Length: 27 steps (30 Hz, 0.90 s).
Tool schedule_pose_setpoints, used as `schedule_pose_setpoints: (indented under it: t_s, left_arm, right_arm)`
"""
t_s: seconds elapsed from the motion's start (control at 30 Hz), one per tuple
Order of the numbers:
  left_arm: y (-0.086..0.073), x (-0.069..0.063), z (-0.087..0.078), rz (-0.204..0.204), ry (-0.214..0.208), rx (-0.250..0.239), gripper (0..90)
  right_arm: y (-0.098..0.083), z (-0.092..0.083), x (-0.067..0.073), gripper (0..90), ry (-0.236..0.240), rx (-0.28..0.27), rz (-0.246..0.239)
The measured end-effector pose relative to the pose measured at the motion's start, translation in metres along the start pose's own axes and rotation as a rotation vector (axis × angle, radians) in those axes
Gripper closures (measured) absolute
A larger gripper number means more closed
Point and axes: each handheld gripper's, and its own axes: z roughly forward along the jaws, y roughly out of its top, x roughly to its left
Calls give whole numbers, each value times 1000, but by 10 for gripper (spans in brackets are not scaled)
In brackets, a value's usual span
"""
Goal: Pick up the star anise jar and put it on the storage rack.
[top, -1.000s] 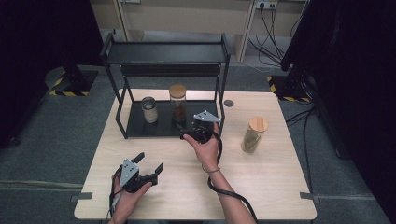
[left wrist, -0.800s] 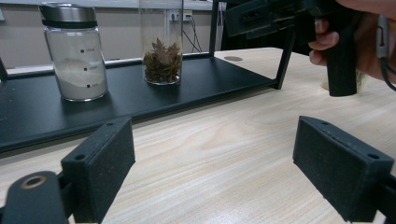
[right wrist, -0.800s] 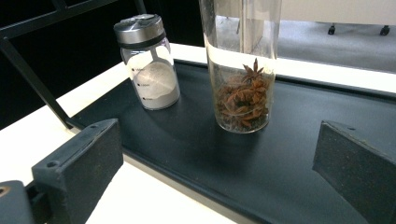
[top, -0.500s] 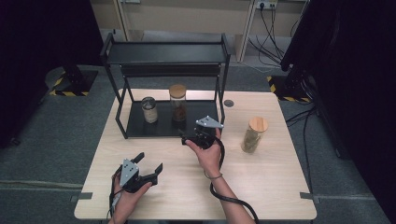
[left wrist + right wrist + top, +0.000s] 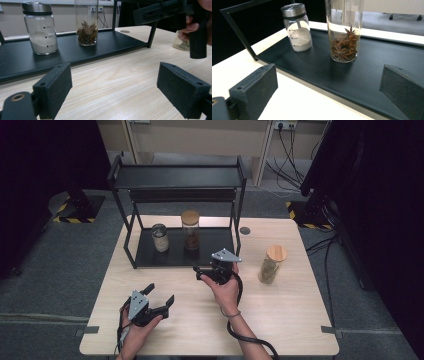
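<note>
Backing off toward the person over the last second, the right gripper (image 5: 200, 271) has left the lower shelf (image 5: 220, 251) and now hangs just in front of its edge, above the desk (image 5: 300, 310). Its fingers (image 5: 253, 90) stand wide apart with nothing between them, pointing toward the shelf. Straight ahead of them, in the right gripper view, stands the tall glass jar of star anise (image 5: 344, 32), upright on the black shelf, its long axis vertical and its cork lid showing in the high view. Just beside it, further from the right hand, is the shorter jar of white powder (image 5: 297, 27) with a metal lid. The left gripper (image 5: 159, 300) rests low near the front of the desk, fingers (image 5: 53, 87) likewise spread and empty, well apart from the shelf. A third jar with a wooden lid (image 5: 271, 265) stands on the desk, just beyond the right hand and on its right. Being nearer, the right hand seems the one to take whichever jar comes next.
</note>
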Motion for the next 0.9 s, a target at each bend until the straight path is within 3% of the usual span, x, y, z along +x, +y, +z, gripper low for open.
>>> schedule_pose_setpoints:
  t_s: [0.9]
  left_arm:
    - [0, 0, 0, 0, 3, 0, 125]
  right_arm:
    - [-21, -28, -1, 19, 5, 10, -6]
